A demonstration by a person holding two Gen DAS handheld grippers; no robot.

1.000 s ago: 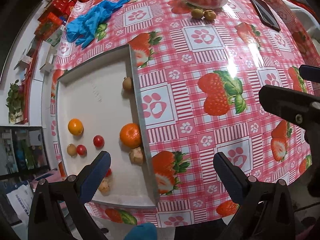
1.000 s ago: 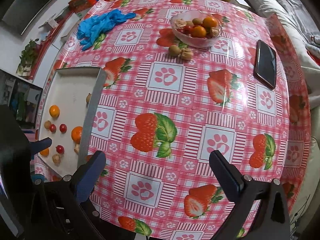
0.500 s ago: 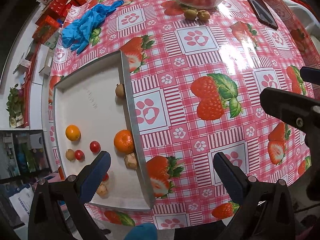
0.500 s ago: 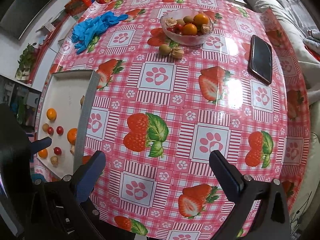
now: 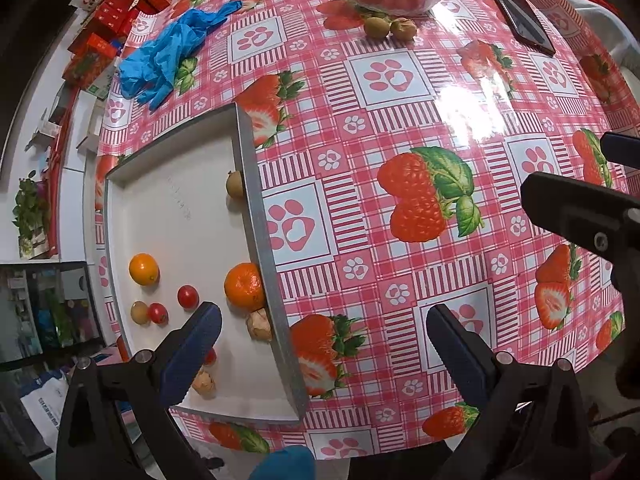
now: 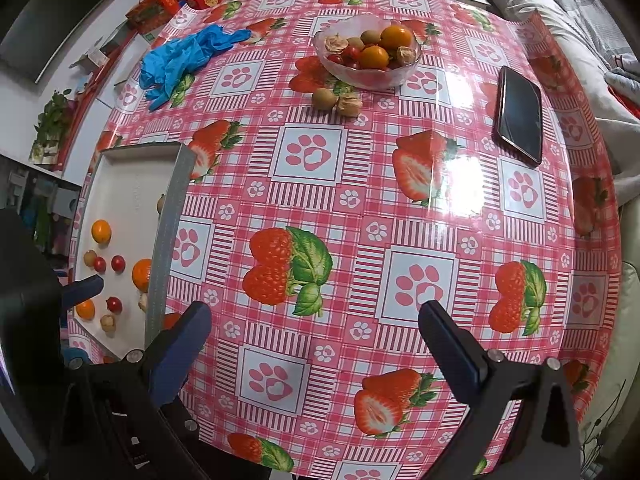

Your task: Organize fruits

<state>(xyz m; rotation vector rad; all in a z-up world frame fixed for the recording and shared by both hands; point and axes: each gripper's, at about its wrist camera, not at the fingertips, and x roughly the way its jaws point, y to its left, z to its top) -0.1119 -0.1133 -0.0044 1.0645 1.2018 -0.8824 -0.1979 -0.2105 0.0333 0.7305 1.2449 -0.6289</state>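
A white tray point(image 5: 256, 216) on the left of the table holds several fruits: a tangerine point(image 5: 244, 286), a small orange point(image 5: 143, 269), cherry tomatoes point(image 5: 187, 296), walnuts point(image 5: 259, 323) and a kiwi point(image 5: 234, 184). A glass bowl point(image 6: 368, 76) of mixed fruit stands at the far side, with a kiwi point(image 6: 324, 99) and a walnut point(image 6: 349, 105) on the cloth before it. My left gripper point(image 5: 324, 344) is open and empty above the tray's near right corner. My right gripper point(image 6: 314, 340) is open and empty above the cloth near the front edge.
A black phone point(image 6: 519, 114) lies at the far right. Blue gloves point(image 6: 184, 60) lie at the far left, with red boxes point(image 5: 116, 8) beyond the table edge. The right gripper's body point(image 5: 580, 208) shows at the right of the left wrist view.
Both grippers have pulled back and up from the table, so the tray, bowl and phone sit lower and smaller in view. Both stay open and empty.
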